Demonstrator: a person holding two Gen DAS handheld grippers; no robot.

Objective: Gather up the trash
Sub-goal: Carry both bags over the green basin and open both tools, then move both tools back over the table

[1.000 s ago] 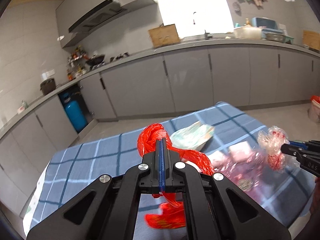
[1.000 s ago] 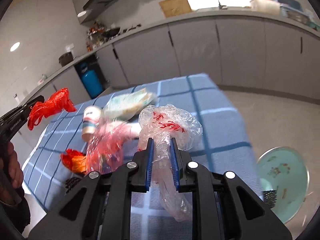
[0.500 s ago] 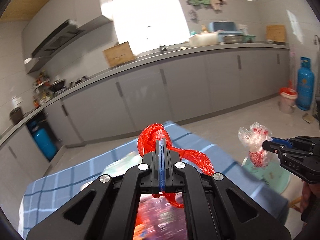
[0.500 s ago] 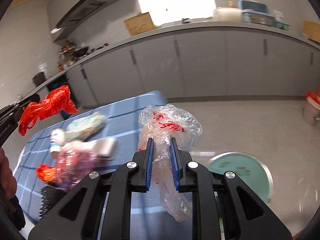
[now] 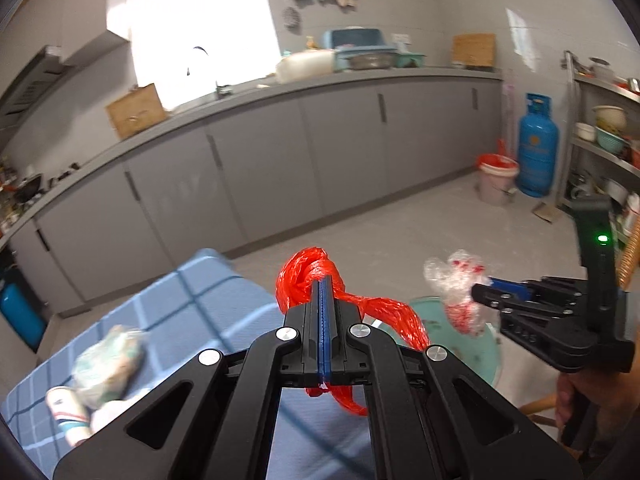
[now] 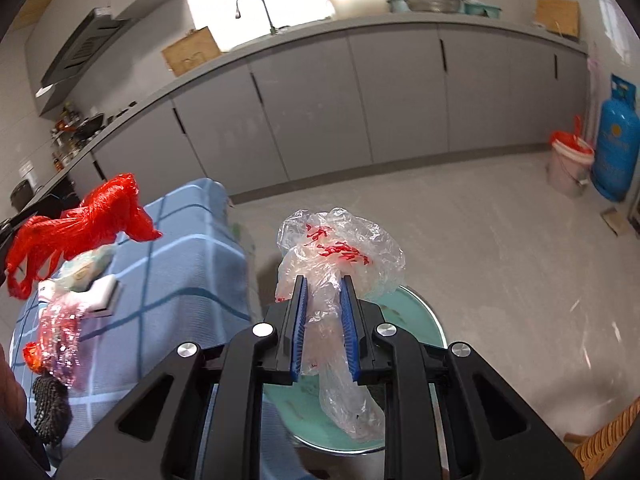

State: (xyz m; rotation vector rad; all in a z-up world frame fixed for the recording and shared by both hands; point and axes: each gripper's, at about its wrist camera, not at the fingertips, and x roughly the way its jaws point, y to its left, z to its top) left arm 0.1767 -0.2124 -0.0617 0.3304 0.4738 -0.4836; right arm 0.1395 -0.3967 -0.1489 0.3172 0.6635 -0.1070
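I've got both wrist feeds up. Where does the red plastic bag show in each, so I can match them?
Left wrist: red plastic bag sits centre frame, pinched in the shut left gripper.
Right wrist: it hangs at the far left edge, above the blue checked tablecloth.
Shared landmark: the blue gas cylinder by the right wall, also at the right edge of the right wrist view.

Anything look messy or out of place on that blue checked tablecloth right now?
Yes. Trash is heaped near the blue checked tablecloth's left end: a crumpled pink plastic wrapper, a small white bottle lying on its side and a black mesh scrubber.
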